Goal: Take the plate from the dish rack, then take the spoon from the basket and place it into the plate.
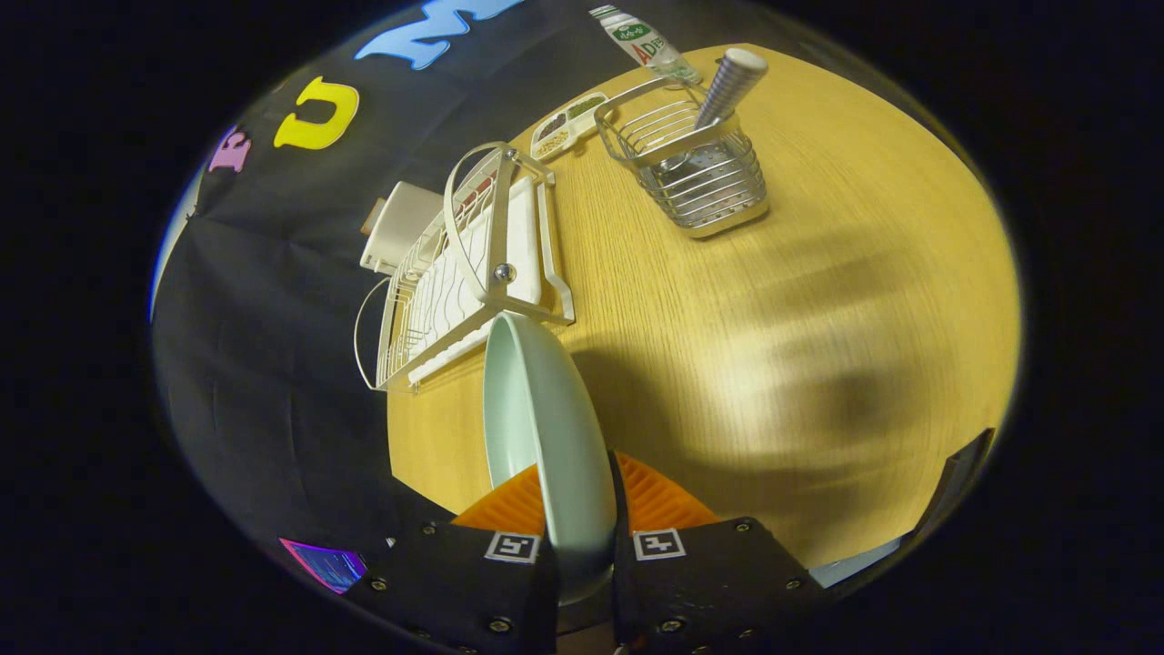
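Gripper (582, 537) clamping the rim of a pale green round plate (544, 428) held edge-on above the light wooden counter (818, 318), white wire dish rack (464, 264) just beyond, silver wire basket (700, 173) holding a ribbed-handled spoon (727, 86) farther ahead.

Plates: one, a pale green plate (546, 428), stood on edge between the fingers of the tool (582, 546)
Dish racks: one, a white dish rack (464, 273)
Baskets: one wire basket (700, 173)
Spoons: one, its ribbed handle (730, 84) showed
Bottles: one plastic bottle (646, 41)
Divided trays: one (568, 123)
Tables: one wooden table (818, 300)
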The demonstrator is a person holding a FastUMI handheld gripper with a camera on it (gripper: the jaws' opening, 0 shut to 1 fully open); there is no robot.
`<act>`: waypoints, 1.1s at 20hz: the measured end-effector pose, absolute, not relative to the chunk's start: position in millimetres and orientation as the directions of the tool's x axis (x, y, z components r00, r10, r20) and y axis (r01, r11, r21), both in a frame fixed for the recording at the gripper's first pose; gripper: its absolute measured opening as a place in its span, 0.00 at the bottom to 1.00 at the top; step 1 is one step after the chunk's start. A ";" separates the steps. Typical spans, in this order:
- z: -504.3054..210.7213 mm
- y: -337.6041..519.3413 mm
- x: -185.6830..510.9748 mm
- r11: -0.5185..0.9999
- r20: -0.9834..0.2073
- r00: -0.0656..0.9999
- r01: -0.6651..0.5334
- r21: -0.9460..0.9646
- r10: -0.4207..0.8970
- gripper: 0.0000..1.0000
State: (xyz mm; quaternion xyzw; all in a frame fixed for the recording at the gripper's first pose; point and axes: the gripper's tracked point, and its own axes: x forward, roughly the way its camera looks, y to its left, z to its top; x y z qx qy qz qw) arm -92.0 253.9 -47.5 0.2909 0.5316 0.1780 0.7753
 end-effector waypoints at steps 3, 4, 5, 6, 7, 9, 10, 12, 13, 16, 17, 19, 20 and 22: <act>-58.6 262.7 -92.3 0.763 -0.719 0.349 0.019 0.646 0.600 0.23; -61.4 265.6 -93.2 0.755 -0.714 0.340 0.021 0.656 0.611 0.23; -64.4 266.0 -94.3 0.749 -0.711 0.329 0.017 0.663 0.622 0.23; -68.8 264.7 -95.1 0.746 -0.709 0.324 0.014 0.666 0.627 0.23; -71.3 263.0 -95.1 0.731 -0.699 0.318 0.026 0.682 0.641 0.23; -75.4 257.2 -92.7 0.708 -0.683 0.323 0.056 0.704 0.655 0.23; -79.4 257.9 -92.3 0.698 -0.676 0.323 0.062 0.713 0.662 0.23; -78.3 252.5 -89.1 0.696 -0.666 0.340 0.044 0.717 0.664 0.24; -77.3 247.6 -85.5 0.707 -0.665 0.360 0.022 0.707 0.654 0.24; -83.9 227.7 -81.0 0.802 -0.722 0.404 -0.051 0.595 0.562 0.32; -84.2 218.3 -78.7 0.833 -0.737 0.425 -0.081 0.547 0.525 0.37; -79.4 202.2 -76.7 0.873 -0.744 0.471 -0.138 0.468 0.474 0.37; -72.8 195.6 -75.9 0.885 -0.739 0.498 -0.157 0.439 0.455 0.37; -47.5 183.5 -70.0 0.902 -0.696 0.582 -0.189 0.388 0.421 0.37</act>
